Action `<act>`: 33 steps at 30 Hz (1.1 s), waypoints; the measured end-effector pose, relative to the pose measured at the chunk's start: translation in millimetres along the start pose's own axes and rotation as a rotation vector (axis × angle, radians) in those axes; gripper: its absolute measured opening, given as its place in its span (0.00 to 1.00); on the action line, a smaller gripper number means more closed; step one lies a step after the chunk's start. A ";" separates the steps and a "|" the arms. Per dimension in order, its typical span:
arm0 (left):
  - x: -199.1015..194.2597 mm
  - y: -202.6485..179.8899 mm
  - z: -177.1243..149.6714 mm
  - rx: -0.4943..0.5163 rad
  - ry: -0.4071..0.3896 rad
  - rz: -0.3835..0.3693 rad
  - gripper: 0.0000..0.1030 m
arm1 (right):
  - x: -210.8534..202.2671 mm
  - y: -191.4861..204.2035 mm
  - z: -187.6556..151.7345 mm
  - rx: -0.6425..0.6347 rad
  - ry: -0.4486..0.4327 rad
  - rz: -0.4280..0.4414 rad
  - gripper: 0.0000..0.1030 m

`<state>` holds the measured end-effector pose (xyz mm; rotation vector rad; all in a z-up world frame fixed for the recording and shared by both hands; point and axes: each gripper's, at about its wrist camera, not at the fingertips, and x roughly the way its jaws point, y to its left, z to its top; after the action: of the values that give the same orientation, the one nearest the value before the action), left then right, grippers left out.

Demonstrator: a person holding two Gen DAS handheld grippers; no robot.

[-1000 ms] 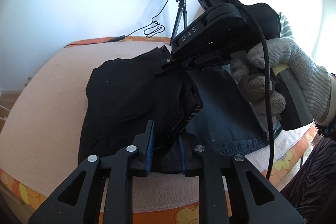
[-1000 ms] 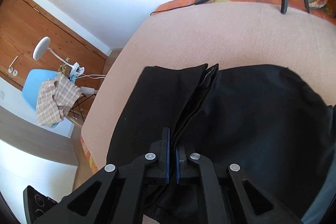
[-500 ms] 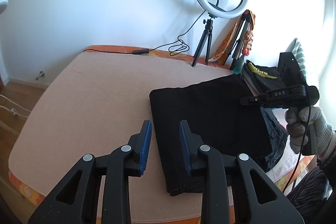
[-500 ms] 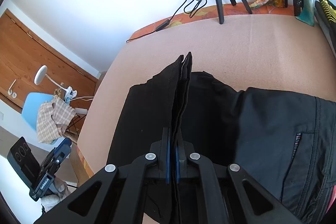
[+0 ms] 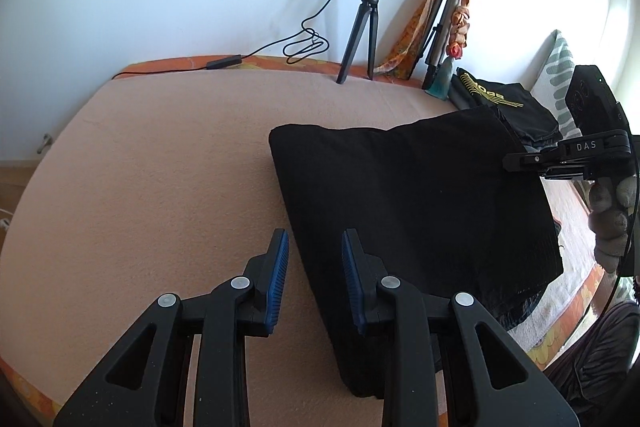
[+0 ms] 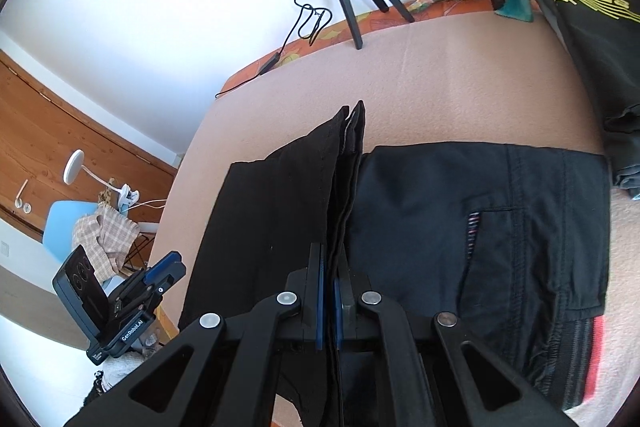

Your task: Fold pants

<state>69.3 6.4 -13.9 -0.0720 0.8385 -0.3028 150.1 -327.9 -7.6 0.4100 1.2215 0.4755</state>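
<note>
Pinching pants (image 6: 460, 227), right gripper (image 6: 330, 303) — left gripper (image 5: 312, 279) agape

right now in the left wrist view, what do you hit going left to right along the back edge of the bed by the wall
black cable → ring light tripod → orange scarf with the folded stand → black sport shirt → striped pillow

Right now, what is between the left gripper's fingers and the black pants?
Nothing: in the left wrist view the open left gripper frames bare peach bed cover, and the pants edge starts right beside it.
</note>
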 end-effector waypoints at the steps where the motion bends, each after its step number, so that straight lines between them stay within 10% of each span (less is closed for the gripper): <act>1: 1.3 -1.1 0.5 0.000 0.001 -0.002 0.25 | -4.0 -6.2 1.6 0.004 -0.002 -0.016 0.01; 19: 39.5 -54.3 -18.2 0.162 0.119 -0.031 0.25 | 4.2 -77.0 -6.8 0.072 0.052 -0.181 0.01; 23: 50.4 -58.9 -27.6 0.197 0.162 -0.003 0.25 | 10.8 -69.8 -6.7 0.006 0.054 -0.251 0.01; 28: 48.8 -59.7 -30.9 0.215 0.150 0.008 0.25 | -9.7 -44.4 -7.2 -0.074 -0.034 -0.368 0.27; 33: 45.1 -59.1 -35.7 0.217 0.138 0.006 0.25 | -9.9 -1.9 -8.0 -0.227 -0.085 -0.308 0.27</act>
<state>57.3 -61.2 -59.6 0.1552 0.9376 -0.3948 140.1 -334.6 -3.1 0.0457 1.1098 0.3227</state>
